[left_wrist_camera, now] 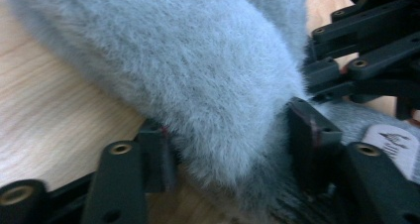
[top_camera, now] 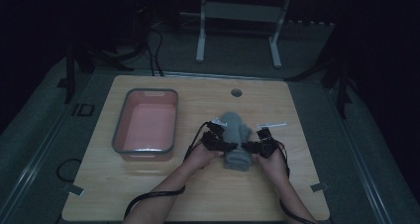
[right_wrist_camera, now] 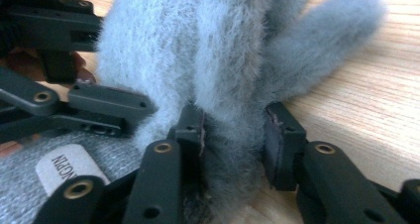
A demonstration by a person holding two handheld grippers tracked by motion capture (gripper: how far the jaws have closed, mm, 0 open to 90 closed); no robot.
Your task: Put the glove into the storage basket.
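Wooden bench in a dark room, pink tub at left, grey furry cloth gripped from both sides, left tongs and right tongs partly closed, fur pinched.

My left gripper covers the near left edge of the grey fluffy cloth, so I cannot see the fold under it from the high view. In the left gripper view the cloth runs off the top edge, and its white label is cut by the right edge, the print unreadable. In the right gripper view my right gripper hides the cloth's near end, and another label reads only partly.
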